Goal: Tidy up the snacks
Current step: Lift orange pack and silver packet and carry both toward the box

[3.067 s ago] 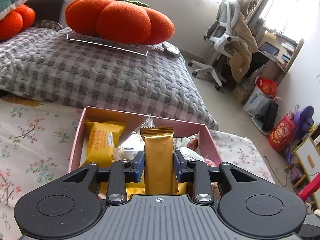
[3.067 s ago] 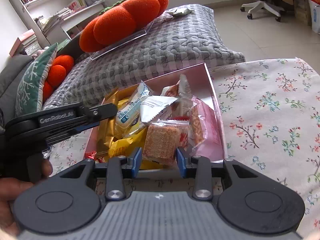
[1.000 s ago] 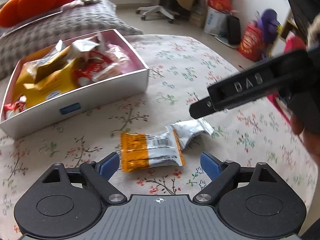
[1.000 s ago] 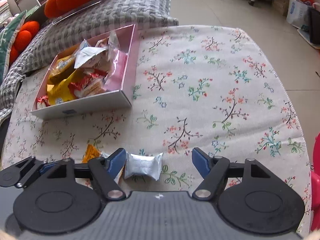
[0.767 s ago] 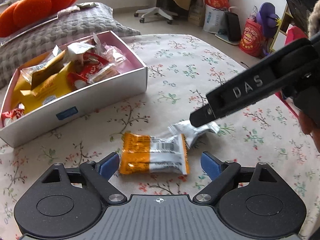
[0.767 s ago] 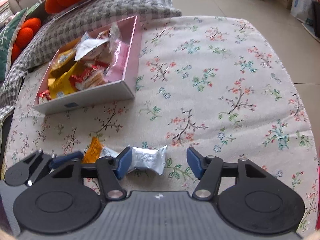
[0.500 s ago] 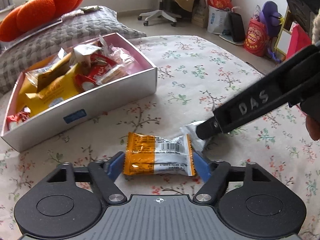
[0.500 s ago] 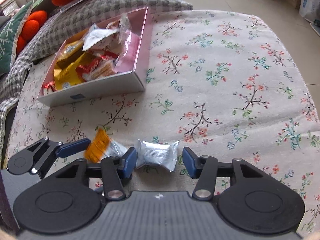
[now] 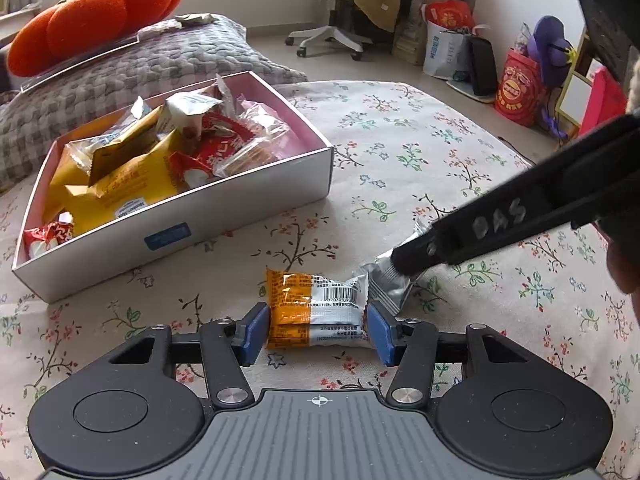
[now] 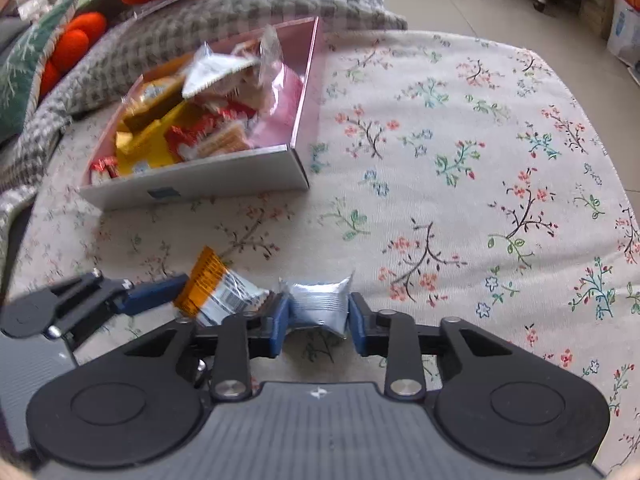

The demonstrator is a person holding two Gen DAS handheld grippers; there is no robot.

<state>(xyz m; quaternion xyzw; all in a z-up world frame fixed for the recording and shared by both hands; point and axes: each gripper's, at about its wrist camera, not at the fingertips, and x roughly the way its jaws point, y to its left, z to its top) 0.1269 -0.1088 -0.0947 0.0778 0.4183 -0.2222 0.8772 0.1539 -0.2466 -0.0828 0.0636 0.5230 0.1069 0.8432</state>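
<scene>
On the floral tablecloth lies an orange-and-silver snack packet [image 9: 316,312], set between the blue pads of my left gripper [image 9: 318,332]. The jaws are closing and both pads touch the packet's ends. Just to its right, a small silver packet [image 10: 320,306] sits squeezed between the closing pads of my right gripper [image 10: 318,316]. In the left wrist view, the right gripper's black finger [image 9: 460,240] covers part of the silver packet [image 9: 386,284]. The orange packet [image 10: 216,292] looks tilted up in the right wrist view. A snack box [image 9: 180,232], pink inside, stands beyond, filled with several packets.
A grey checked cushion [image 9: 120,68] with an orange pumpkin pillow [image 9: 92,16] lies behind the box [image 10: 200,184]. The table's far edge drops to a floor with an office chair [image 9: 332,12] and bags [image 9: 520,92]. A hand [image 9: 620,264] shows at the right edge.
Both grippers' jaws have narrowed from wide apart onto their packets: left onto the orange-and-silver one, right onto the silver one. The orange packet now looks bunched and tilted.
</scene>
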